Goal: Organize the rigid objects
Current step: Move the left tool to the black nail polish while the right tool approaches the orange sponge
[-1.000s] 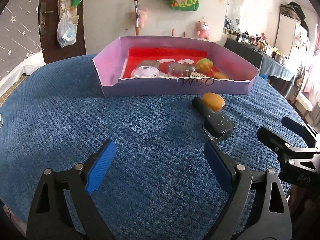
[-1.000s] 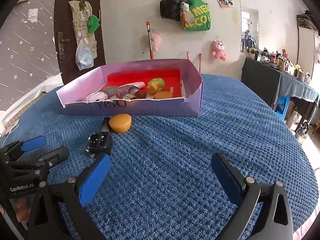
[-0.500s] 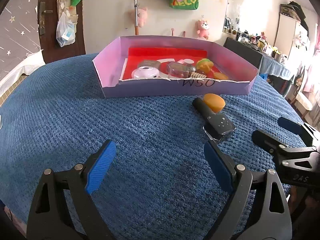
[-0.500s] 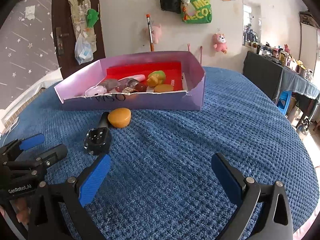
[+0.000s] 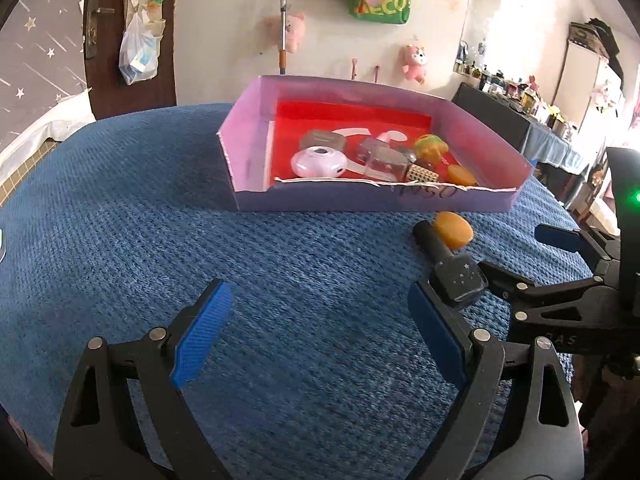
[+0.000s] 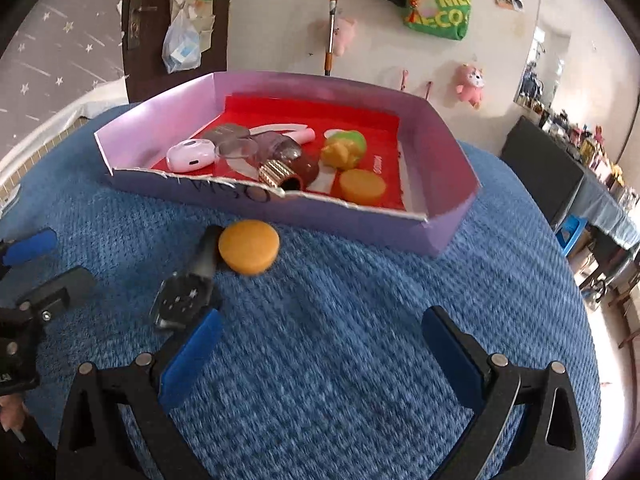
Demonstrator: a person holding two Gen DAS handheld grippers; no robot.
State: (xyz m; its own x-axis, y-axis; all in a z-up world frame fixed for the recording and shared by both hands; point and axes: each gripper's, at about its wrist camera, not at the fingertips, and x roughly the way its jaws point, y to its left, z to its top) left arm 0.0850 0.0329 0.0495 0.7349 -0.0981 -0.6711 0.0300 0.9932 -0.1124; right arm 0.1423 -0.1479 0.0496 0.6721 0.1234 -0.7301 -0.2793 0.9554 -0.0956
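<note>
Blue cloth, purple box at far side. Right gripper has swung closer to orange puck and black handle, both outside box, touching; view blurred. Left gripper wide, empty. Right jaws wide, empty. Likely next pick: puck.

My tabletop: rough blue waffle cloth. Box: matt lilac card, torn rim. My tongs' pads: ribbed blue.

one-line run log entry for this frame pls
left gripper: open, empty | right gripper: open, empty | orange disc, black bottle: outside box
</note>
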